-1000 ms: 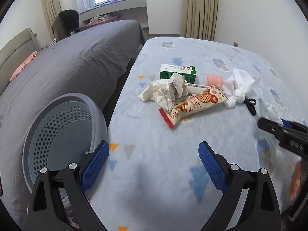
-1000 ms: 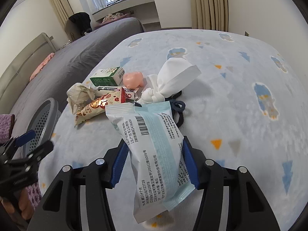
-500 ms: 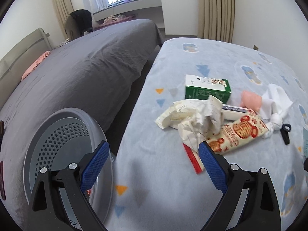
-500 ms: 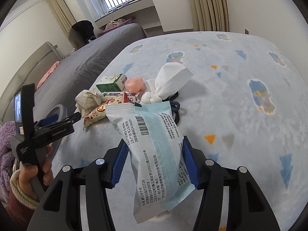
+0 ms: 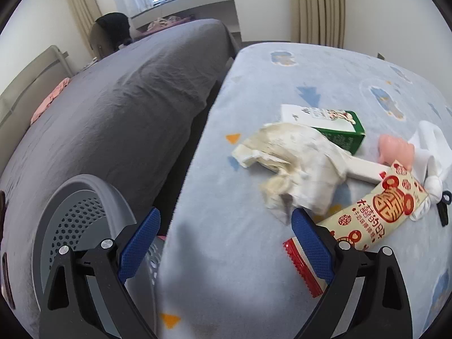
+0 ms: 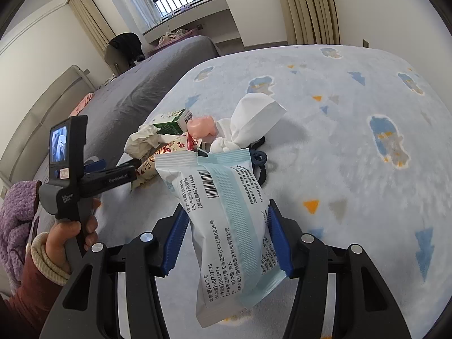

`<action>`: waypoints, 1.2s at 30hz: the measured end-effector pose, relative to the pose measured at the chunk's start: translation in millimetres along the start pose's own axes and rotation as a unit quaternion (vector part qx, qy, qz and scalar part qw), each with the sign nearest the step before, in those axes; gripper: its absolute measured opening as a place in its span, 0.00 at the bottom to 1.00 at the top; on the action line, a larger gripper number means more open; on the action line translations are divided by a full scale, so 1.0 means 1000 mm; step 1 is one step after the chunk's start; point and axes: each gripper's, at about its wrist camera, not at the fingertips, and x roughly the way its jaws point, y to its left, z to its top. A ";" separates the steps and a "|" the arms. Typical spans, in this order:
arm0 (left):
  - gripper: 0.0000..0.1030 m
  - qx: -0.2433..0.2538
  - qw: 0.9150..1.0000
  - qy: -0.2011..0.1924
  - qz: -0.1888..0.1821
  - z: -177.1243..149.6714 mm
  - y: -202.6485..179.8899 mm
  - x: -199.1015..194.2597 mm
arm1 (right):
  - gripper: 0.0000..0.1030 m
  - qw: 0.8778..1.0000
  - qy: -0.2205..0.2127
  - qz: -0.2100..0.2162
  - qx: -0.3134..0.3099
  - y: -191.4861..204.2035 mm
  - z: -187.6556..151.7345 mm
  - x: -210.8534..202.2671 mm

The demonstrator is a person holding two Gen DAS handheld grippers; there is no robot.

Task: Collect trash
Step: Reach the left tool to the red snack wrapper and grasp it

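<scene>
My right gripper (image 6: 226, 240) pinches the wipes packet (image 6: 226, 220) mid-body; left jaws wide near the crumpled tissue (image 5: 296, 166) on the bed. Slick film could slip before reaching the basket (image 5: 73, 206)

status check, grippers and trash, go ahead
Right gripper shut on packet. Left gripper open, empty, near crumpled tissue. Bin beside it. Nothing blocking.

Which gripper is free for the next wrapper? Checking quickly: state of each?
Left gripper: open, empty.
Right gripper: shut on pale blue-and-white plastic packet.
</scene>
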 end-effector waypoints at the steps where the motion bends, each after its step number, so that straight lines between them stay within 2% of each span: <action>1: 0.89 0.004 1.000 0.000 -0.002 -0.002 -0.002 -0.001 | 0.52 1.000 -0.001 0.001 0.001 0.000 0.000 -0.001; 13: 0.89 0.038 0.997 0.006 -0.072 -0.039 -0.036 -0.043 | 0.52 1.000 -0.014 0.003 0.012 -0.006 0.003 -0.011; 23: 0.90 0.056 0.993 -0.014 -0.106 -0.042 -0.053 -0.076 | 0.52 0.999 -0.023 0.003 0.024 -0.013 0.004 -0.017; 32: 0.90 0.094 0.987 -0.012 -0.131 -0.036 -0.094 -0.066 | 0.52 0.999 -0.031 0.006 0.036 -0.022 0.007 -0.022; 36: 0.89 0.103 0.986 -0.003 -0.131 -0.035 -0.107 -0.054 | 0.52 0.999 -0.029 0.008 0.044 -0.027 0.007 -0.023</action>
